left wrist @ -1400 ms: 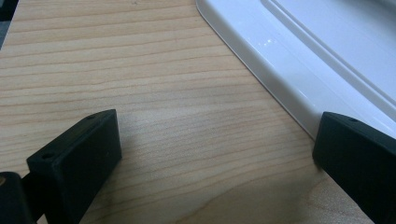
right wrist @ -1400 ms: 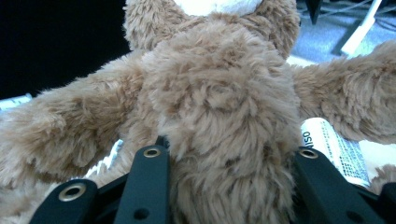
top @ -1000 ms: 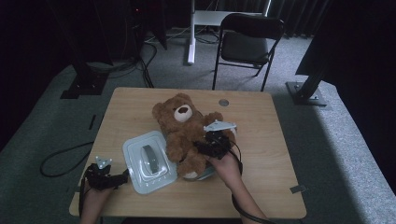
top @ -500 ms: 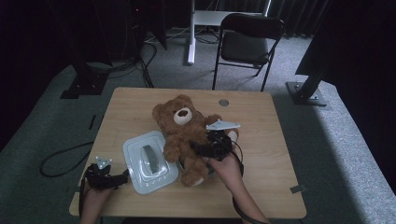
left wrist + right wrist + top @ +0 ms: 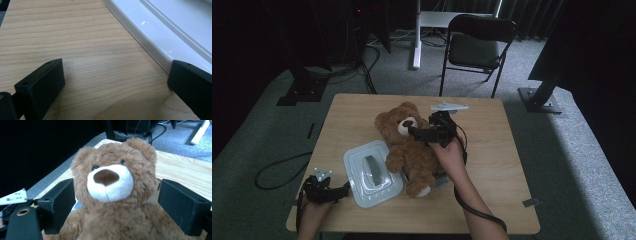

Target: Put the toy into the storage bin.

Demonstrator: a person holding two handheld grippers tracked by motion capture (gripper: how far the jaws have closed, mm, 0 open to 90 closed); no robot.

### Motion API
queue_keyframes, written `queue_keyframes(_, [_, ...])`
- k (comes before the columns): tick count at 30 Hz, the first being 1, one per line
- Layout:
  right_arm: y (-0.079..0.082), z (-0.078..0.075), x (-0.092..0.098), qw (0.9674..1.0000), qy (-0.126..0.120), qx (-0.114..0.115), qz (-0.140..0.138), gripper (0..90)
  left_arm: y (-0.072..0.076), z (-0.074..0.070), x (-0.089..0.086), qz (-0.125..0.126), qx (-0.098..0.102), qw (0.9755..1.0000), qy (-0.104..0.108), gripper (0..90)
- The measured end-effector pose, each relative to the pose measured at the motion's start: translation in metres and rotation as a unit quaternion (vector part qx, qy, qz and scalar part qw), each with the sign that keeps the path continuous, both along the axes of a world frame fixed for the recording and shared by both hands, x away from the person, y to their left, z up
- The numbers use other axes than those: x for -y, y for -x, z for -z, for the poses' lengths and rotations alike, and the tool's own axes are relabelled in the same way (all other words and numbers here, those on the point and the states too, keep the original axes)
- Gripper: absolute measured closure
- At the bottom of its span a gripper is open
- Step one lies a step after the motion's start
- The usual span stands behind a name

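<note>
A brown teddy bear (image 5: 408, 150) lies on its back in the middle of the wooden table (image 5: 492, 150), head toward the far side. My right gripper (image 5: 416, 131) hovers over its chest and points at its face (image 5: 110, 180). Its jaws have just been opening and now stand wide on either side of the bear's head, with the pads off the fur. A white lidded container (image 5: 371, 172) with a grey handle sits left of the bear. My left gripper (image 5: 343, 188) rests open on the table at the front left, its right jaw beside the container's rim (image 5: 150, 32).
A pale flat thing (image 5: 443, 181) pokes out from under the bear's right side. A black folding chair (image 5: 479, 45) stands behind the table, cables (image 5: 282, 167) trail on the floor at left, and a stand base (image 5: 539, 100) sits at the right.
The right gripper has let go at the bear's belly, opened wide, and risen toward the bear's head. The left gripper has kept still.
</note>
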State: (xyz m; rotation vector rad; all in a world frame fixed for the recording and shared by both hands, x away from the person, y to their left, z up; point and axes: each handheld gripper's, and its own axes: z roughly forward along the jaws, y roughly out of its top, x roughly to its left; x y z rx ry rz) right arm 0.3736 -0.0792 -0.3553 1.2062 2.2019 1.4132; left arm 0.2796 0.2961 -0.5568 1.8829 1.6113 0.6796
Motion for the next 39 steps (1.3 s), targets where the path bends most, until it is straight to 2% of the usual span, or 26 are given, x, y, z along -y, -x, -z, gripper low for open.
queue_keyframes(2, [-0.006, 0.001, -0.005, 0.9999, 0.012, 0.005, -0.009, 13.8, 0.000, 0.000, 0.000, 0.000, 0.000, 1.0000, 0.000, 1.8])
queue_keyframes(8, [-0.026, 0.002, -0.017, 0.9999, 0.010, -0.002, -0.009, 19.2, 0.000, 0.000, 0.000, 0.000, 0.000, 1.0000, 0.000, 1.8])
queue_keyframes(11, [-0.033, 0.002, -0.023, 0.9997, 0.024, 0.000, -0.006, 18.8, 0.000, 0.000, 0.000, 0.001, 0.001, 1.0000, 0.000, 1.8])
queue_keyframes(14, [-0.038, 0.001, -0.031, 0.9995, 0.019, -0.024, -0.008, 12.2, 0.000, 0.000, 0.000, 0.001, 0.001, 1.0000, 0.000, 1.8])
queue_keyframes(17, [-0.041, 0.003, -0.037, 0.9991, 0.012, -0.036, -0.018, 12.0, 0.000, 0.000, 0.000, 0.001, 0.001, 1.0000, 0.000, 1.8])
queue_keyframes(22, [-0.049, 0.016, -0.045, 0.9979, 0.032, -0.051, -0.023, 12.4, 0.001, 0.000, 0.000, 0.003, 0.001, 1.0000, 0.001, 1.8])
queue_keyframes(24, [-0.051, 0.022, -0.046, 0.9980, 0.040, -0.046, -0.018, 14.5, 0.001, 0.000, 0.000, 0.003, 0.001, 1.0000, 0.000, 1.8])
queue_keyframes(29, [-0.051, 0.027, -0.043, 0.9983, 0.036, -0.044, -0.007, 22.1, 0.001, 0.000, 0.000, 0.004, 0.001, 1.0000, 0.001, 1.8])
queue_keyframes(35, [-0.047, 0.035, -0.045, 0.9976, 0.047, -0.049, -0.011, 24.6, 0.001, 0.000, 0.000, 0.004, 0.001, 1.0000, 0.001, 1.8])
queue_keyframes(39, [-0.040, 0.041, -0.046, 0.9965, 0.063, -0.054, -0.012, 25.7, 0.001, 0.000, 0.000, 0.004, 0.001, 1.0000, 0.001, 1.7])
